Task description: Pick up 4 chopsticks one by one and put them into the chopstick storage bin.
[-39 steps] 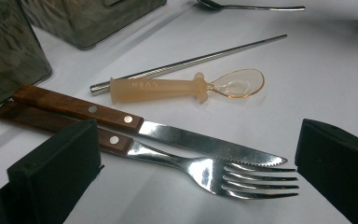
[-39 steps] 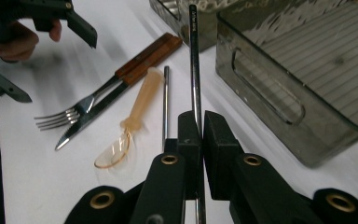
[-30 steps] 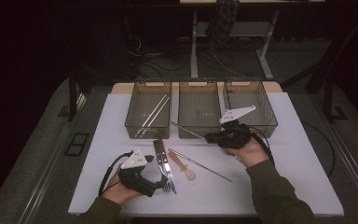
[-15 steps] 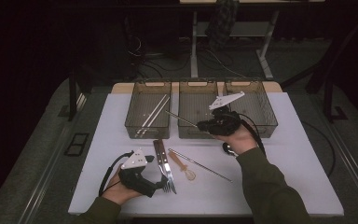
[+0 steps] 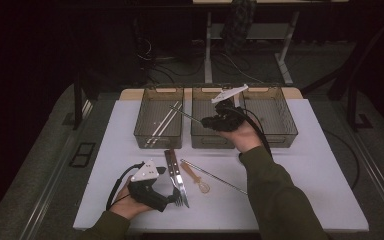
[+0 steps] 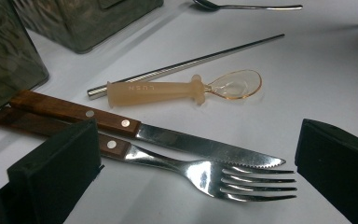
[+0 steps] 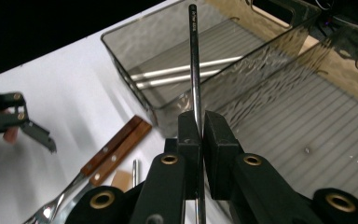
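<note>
Pinching a thin metal chopstick (image 7: 194,70) near its tail end between pressed-together right gripper (image 7: 200,133) fingers, tip at 12 o'clock over the left bin (image 5: 158,120), judged stiff, light, slippery, best nipped mid-shaft, with left gripper (image 6: 191,186) fingers spread.

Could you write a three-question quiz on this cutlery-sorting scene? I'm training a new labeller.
1. True or false: the right gripper is shut on a metal chopstick.
2. Which bin already holds two metal chopsticks? A) the left bin B) the middle bin C) the right bin
3. Which two wooden-handled pieces lie on the table between the open jaws of the left gripper?

Key:
1. True; its jaws pinch the rod.
2. A.
3. The steak knife and the fork, lying side by side.
</note>
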### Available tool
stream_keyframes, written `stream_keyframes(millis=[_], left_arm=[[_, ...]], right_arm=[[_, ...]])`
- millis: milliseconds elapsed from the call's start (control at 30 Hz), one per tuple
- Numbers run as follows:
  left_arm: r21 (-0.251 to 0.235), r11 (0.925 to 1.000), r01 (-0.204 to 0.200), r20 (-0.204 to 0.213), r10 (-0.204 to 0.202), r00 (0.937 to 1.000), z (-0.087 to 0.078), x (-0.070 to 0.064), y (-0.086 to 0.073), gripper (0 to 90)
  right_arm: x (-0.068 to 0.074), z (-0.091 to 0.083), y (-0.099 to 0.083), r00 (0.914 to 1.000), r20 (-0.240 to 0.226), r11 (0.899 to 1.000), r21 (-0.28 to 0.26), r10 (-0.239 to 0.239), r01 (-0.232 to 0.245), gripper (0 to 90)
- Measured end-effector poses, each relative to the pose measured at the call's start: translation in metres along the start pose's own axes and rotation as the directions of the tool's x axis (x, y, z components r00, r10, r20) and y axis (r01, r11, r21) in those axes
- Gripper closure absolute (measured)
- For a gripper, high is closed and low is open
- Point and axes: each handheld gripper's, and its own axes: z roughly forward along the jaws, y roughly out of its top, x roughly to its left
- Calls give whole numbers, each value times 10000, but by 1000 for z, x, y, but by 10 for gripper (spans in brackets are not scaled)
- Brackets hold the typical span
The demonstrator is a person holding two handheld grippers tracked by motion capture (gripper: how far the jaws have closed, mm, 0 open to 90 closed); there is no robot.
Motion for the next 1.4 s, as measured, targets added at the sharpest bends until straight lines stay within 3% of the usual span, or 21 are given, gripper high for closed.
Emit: stream_keyframes(millis=[633, 1400], left_arm=[[-61, 10000, -39, 84, 39, 10000, -1, 0, 1, 0], [-197, 9998, 28, 168, -25, 9999, -2, 0, 1, 0]], right_arm=[[-1, 58, 51, 9977, 312, 9981, 129, 601, -605, 851], [5, 136, 70, 9886, 1022, 9857, 1161, 1104, -1221, 851]])
